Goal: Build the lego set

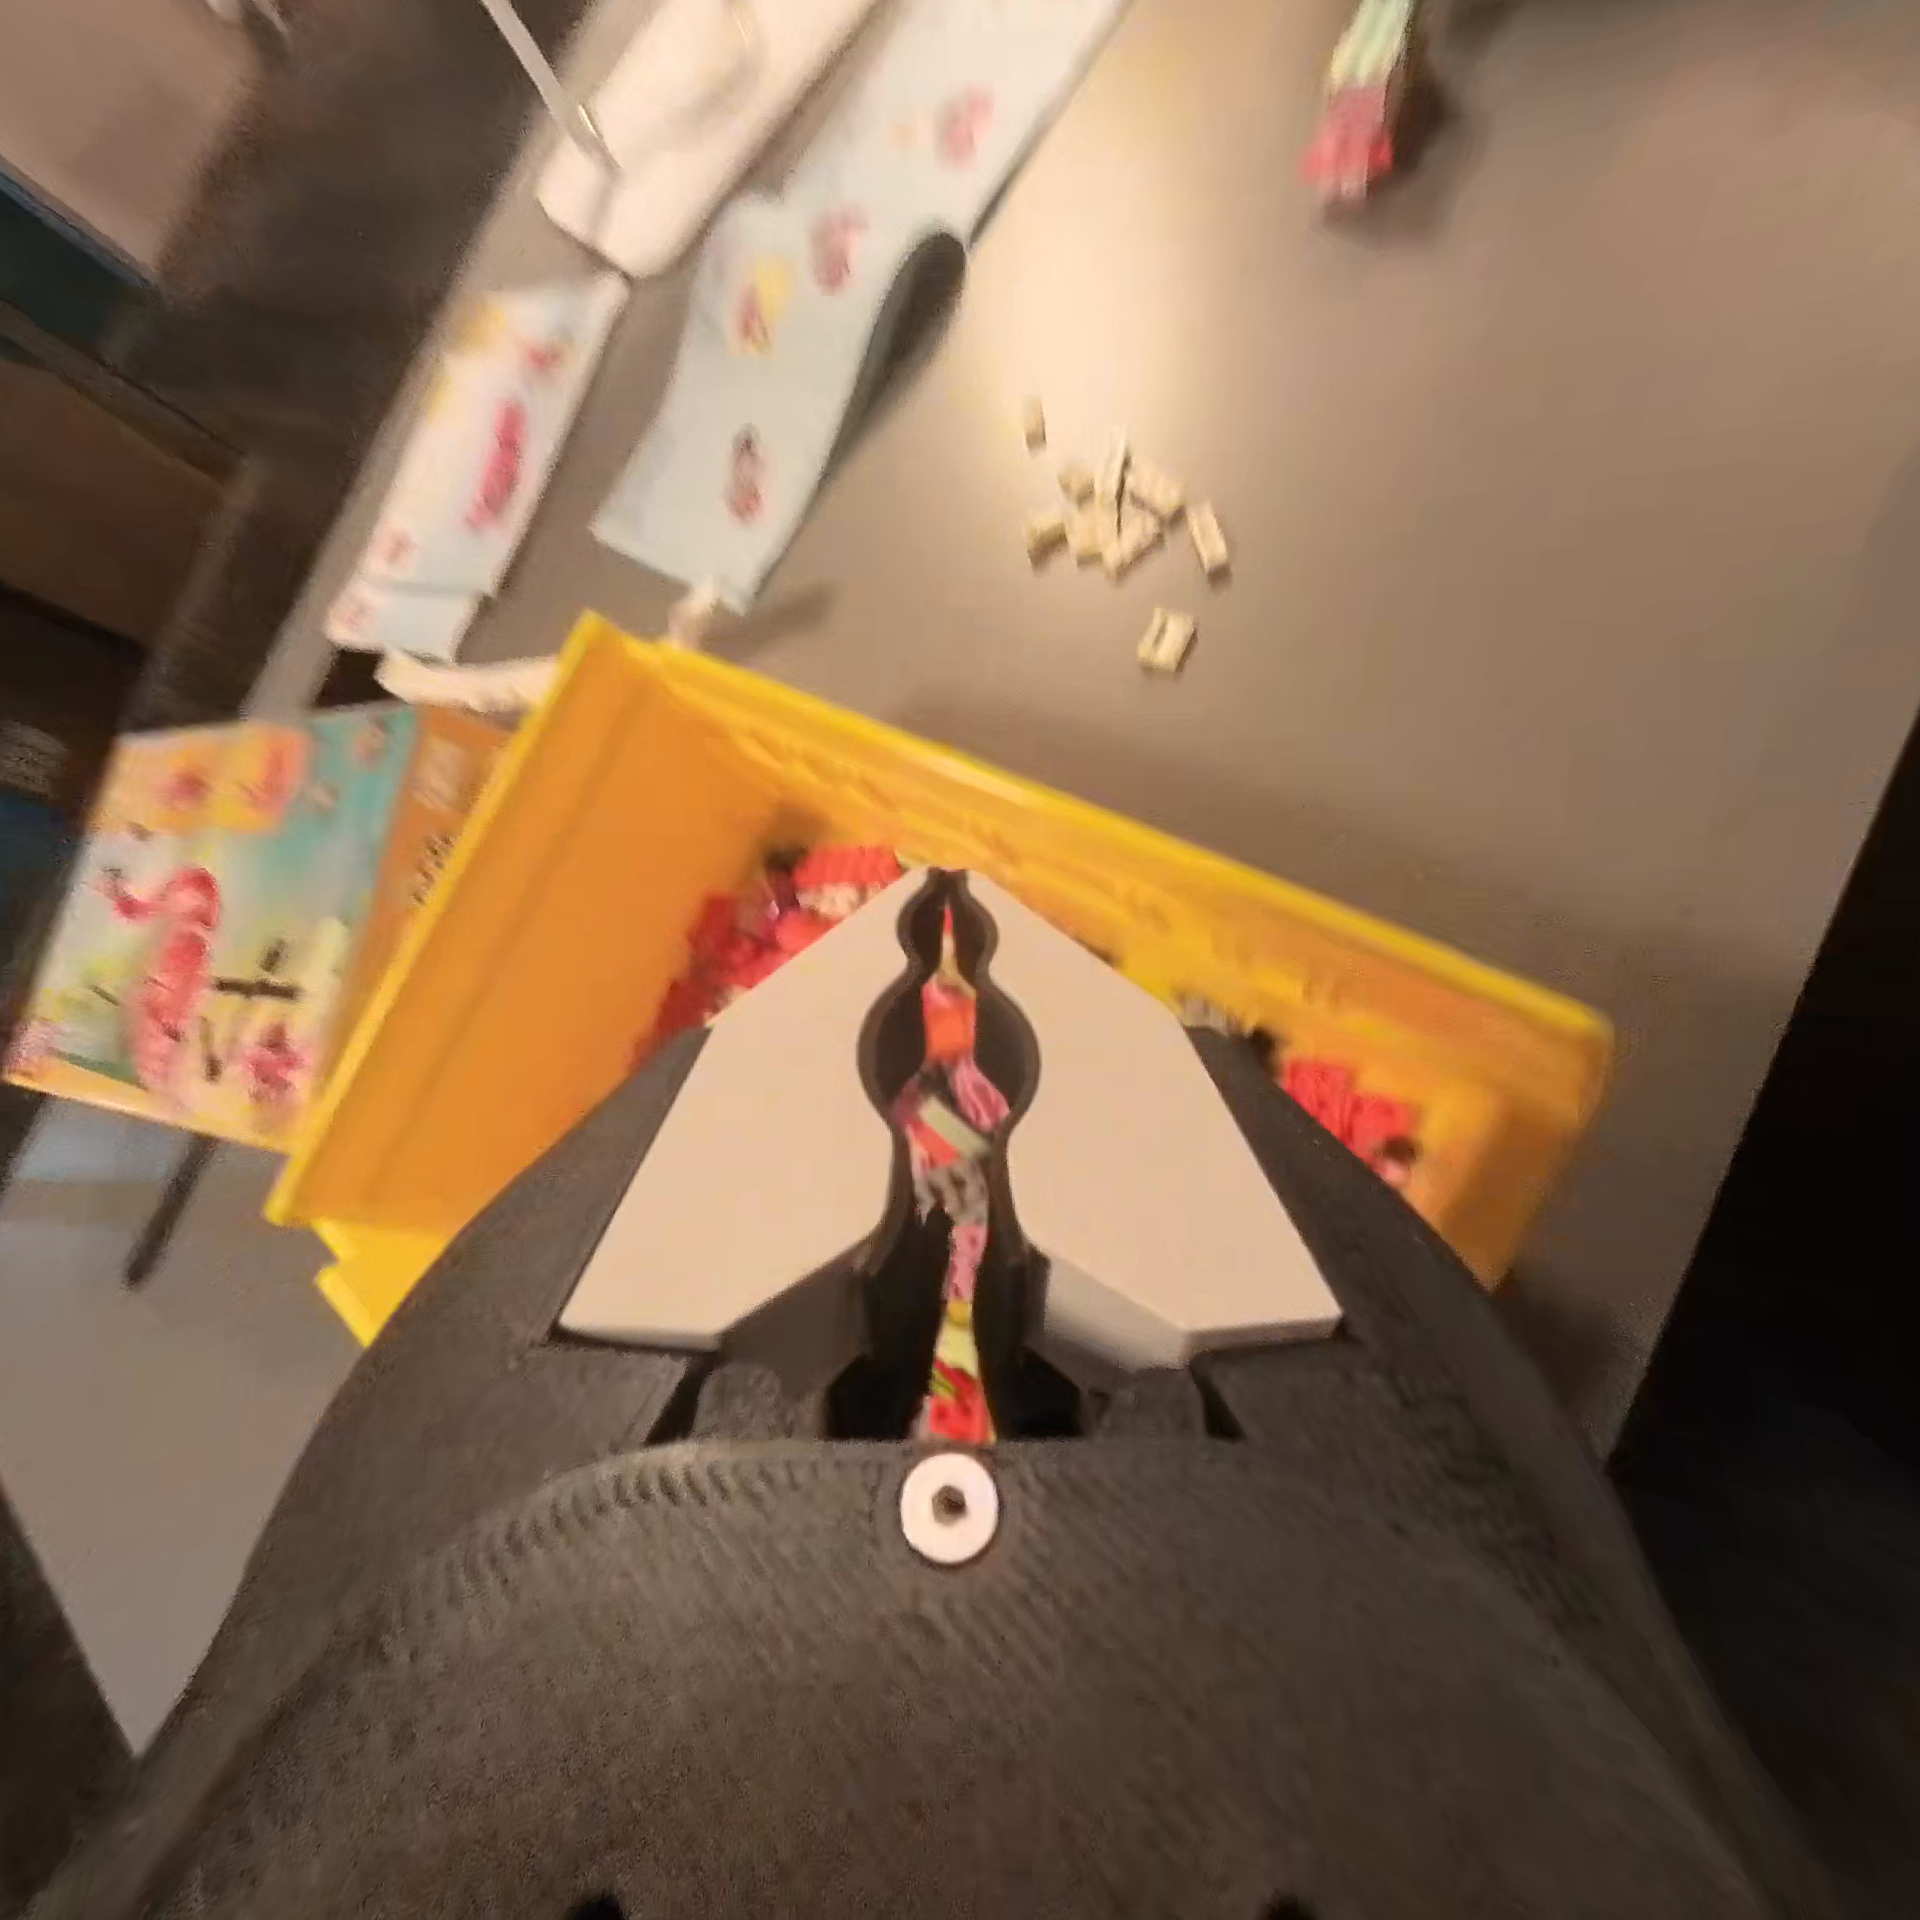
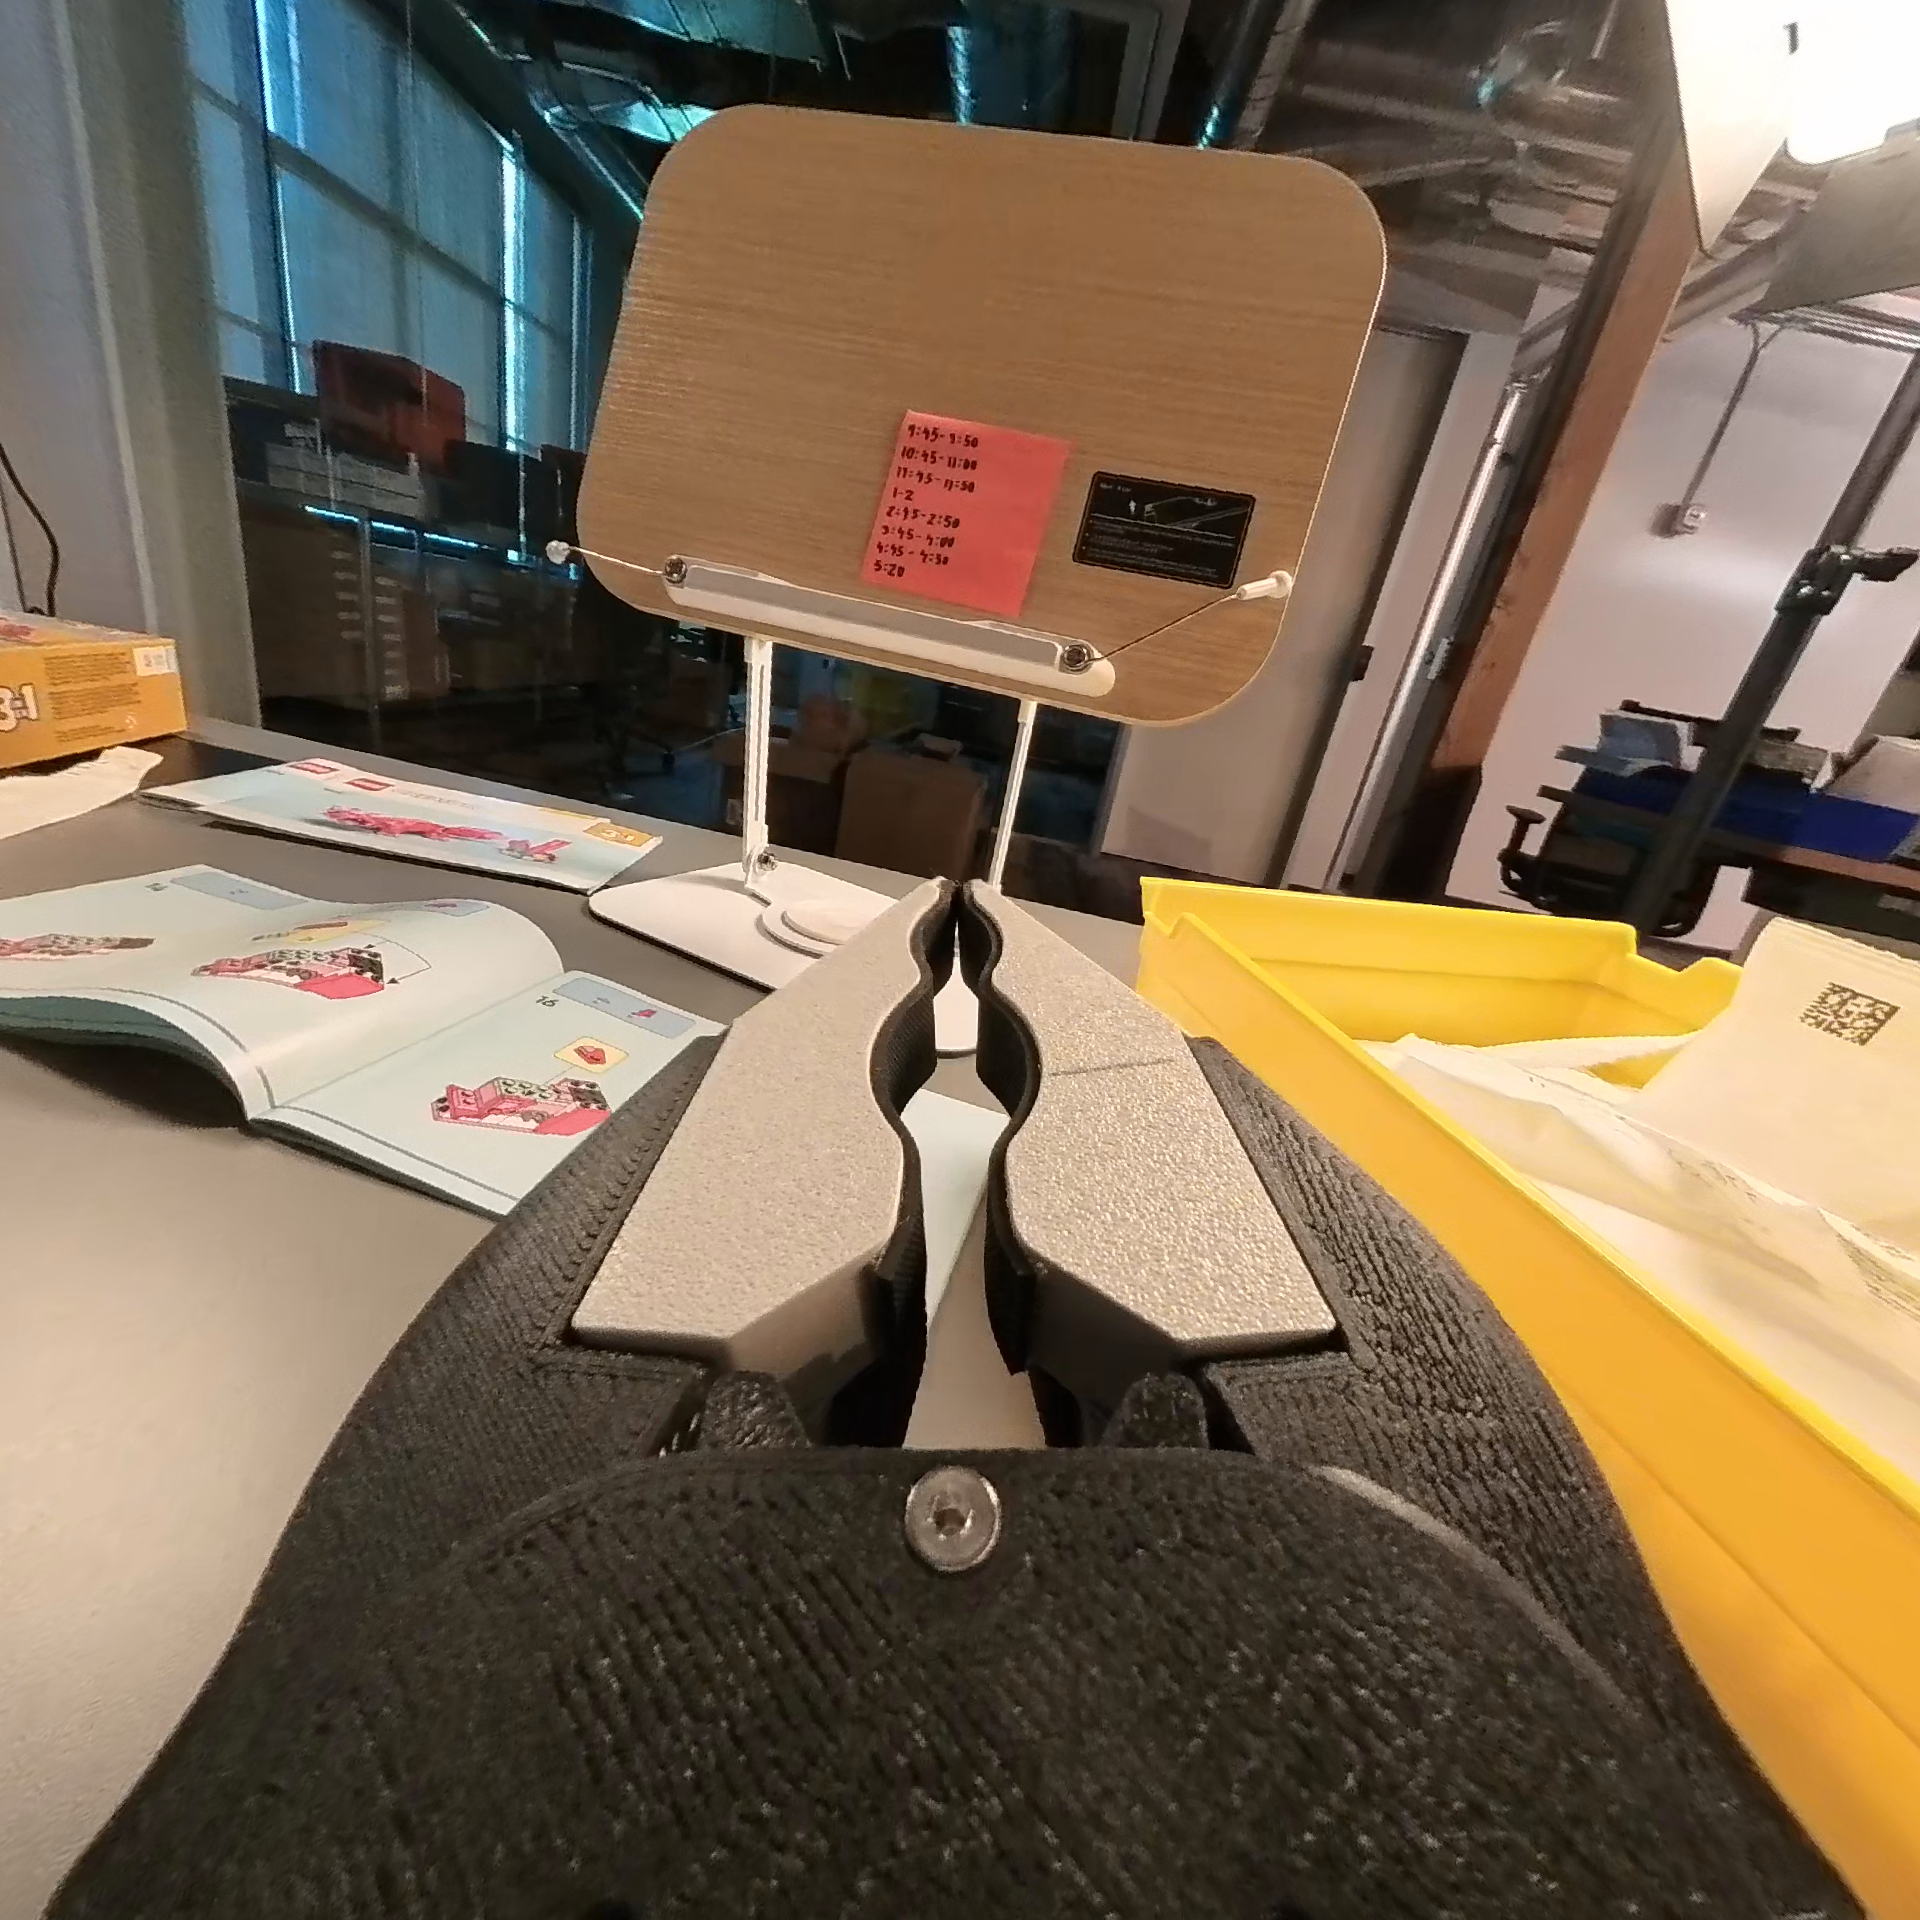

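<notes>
The left wrist view is blurred by motion. My left gripper (image 1: 948, 878) is shut, its tips together above a yellow bin (image 1: 623, 883) that holds red and pink bricks (image 1: 769, 925). I cannot make out any brick between its tips. A small pile of tan bricks (image 1: 1127, 520) lies on the dark table, and a pink and green partial build (image 1: 1356, 125) stands at the far edge. My right gripper (image 2: 958, 894) is shut and empty, low over the table and pointing at a wooden book stand (image 2: 977, 395).
An open instruction booklet (image 2: 312, 1018) and a second booklet (image 2: 416, 821) lie to the left of the right gripper. A yellow bin (image 2: 1351, 935) with white paper bags (image 2: 1662, 1143) stands to its right. The set's box (image 1: 208, 914) lies beside the brick bin. The tips of one gripper are about 50 centimetres away from the tips of the other.
</notes>
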A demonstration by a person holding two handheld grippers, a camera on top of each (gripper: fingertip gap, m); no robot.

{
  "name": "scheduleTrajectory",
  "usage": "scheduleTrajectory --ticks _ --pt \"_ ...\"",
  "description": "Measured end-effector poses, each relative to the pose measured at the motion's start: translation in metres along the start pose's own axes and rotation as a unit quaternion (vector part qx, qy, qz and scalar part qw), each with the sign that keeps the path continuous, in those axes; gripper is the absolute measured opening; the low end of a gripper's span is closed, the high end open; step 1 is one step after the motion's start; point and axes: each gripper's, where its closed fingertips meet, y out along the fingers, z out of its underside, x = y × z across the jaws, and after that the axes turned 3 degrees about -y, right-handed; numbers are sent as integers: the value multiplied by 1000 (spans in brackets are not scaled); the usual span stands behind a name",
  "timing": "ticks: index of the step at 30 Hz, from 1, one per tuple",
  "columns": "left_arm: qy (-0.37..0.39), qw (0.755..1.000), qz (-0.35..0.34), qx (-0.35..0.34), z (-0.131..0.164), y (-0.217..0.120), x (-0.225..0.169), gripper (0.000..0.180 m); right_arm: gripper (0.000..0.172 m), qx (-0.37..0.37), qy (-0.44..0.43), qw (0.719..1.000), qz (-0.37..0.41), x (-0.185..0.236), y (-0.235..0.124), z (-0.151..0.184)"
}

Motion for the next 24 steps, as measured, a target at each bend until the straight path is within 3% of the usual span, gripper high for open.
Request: scheduleTrajectory --ticks 5,10,14,18,21,23,24 --pt "30 997 -35 -56 -74 8 -6 0 0 -4 13 1000 -3 -2 -1 -1" --pt "37 994 -24 -97 -138 49 -38 0 0 -7 2 1000 -13 2 -1 -3" --pt "43 995 47 -78 -150 114 -83 0 0 -8 -13 1000 -27 7 1 -3" --pt "-19 985 143 -96 -152 168 -115 0 0 -23 -29 998 -59 20 2 -10" --pt "-83 973 167 -132 -163 189 -112 0 0 -56 -30 988 -144 50 -5 -26" --pt "-144 953 192 -183 -179 192 -104 0 4 -85 -6 965 -247 84 -17 -42" --pt "-177 939 208 -210 -186 191 -98 0 14 -97 14 948 -302 102 -26 -50"
